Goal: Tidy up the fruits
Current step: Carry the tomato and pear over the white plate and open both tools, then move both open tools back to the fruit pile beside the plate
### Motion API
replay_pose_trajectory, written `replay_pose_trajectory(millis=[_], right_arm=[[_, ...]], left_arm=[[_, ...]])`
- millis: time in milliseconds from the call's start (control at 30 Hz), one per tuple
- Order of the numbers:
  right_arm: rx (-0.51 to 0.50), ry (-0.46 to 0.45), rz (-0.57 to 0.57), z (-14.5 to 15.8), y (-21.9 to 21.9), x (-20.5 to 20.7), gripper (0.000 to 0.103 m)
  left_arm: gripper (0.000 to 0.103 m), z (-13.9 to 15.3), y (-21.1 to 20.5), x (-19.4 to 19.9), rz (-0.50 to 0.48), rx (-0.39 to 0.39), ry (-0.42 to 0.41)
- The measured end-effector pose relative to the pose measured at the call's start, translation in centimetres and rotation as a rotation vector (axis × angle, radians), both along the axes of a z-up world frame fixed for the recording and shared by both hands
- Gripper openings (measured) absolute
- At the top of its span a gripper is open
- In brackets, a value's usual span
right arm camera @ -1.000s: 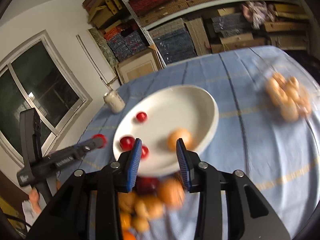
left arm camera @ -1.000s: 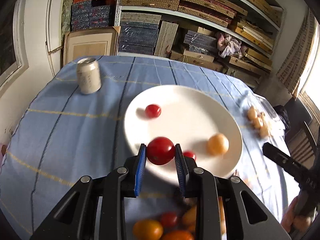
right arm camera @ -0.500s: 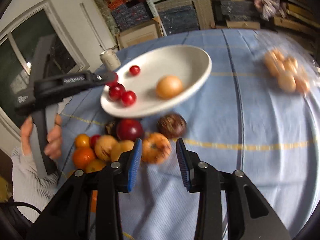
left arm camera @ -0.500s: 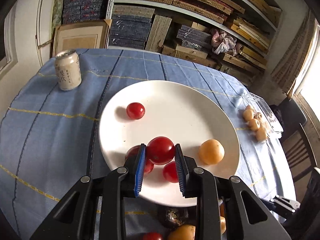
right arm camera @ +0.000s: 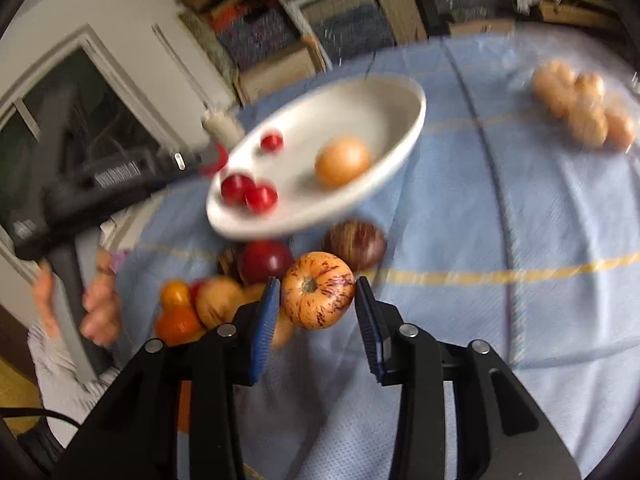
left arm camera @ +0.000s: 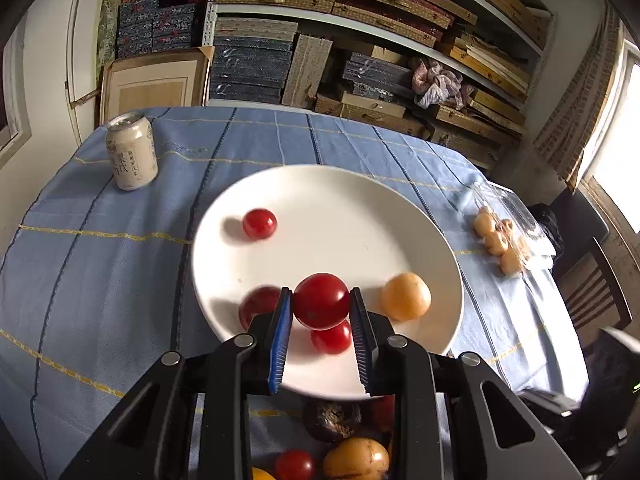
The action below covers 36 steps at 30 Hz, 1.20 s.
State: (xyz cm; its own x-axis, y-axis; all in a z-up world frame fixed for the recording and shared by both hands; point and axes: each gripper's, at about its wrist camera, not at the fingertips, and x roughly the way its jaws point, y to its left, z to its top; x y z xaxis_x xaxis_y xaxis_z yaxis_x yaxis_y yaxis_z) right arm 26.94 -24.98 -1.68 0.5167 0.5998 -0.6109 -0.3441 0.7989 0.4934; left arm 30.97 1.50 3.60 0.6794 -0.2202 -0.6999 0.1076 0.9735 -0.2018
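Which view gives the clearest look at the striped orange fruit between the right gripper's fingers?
The right wrist view. The striped orange fruit sits centred between the right gripper fingers, stem end and purple streaks in plain sight, with a gap at either pad. The left wrist view does not show it clearly: its own gripper body covers most of the fruit pile below the plate.

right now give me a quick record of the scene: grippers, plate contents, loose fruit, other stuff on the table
left gripper: shut on red tomato, held above the near part of the white plate
right gripper: jaws have just been opening; striped orange fruit sits between them, pads not pressing
on plate: three smaller red tomatoes, one pale orange fruit
loose fruit pile: on the blue tablecloth in front of the plate
also on table: drink can, clear bag of small tan fruits
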Motion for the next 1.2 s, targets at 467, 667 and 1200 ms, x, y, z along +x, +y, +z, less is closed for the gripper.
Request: replay_pose_trajectory(millis=[467,667,1200], right_arm=[[-0.128,-0.043,-0.053,1.2,8.1,12.8,0.038],[-0.133,-0.065,-0.045,1.7,7.7,12.9,0.039],[-0.023,-0.263,-0.046,8.1,1.9,-1.7,0.093]], left_arm=[[0.029,-3.2,2.0,7.6,0.054,0.025,0.105],[0.03,-4.0,1.7,7.9,0.056,0.045,0.122],[0.07,0.2,1.9,-5.3,0.069,0.217,-0.029]])
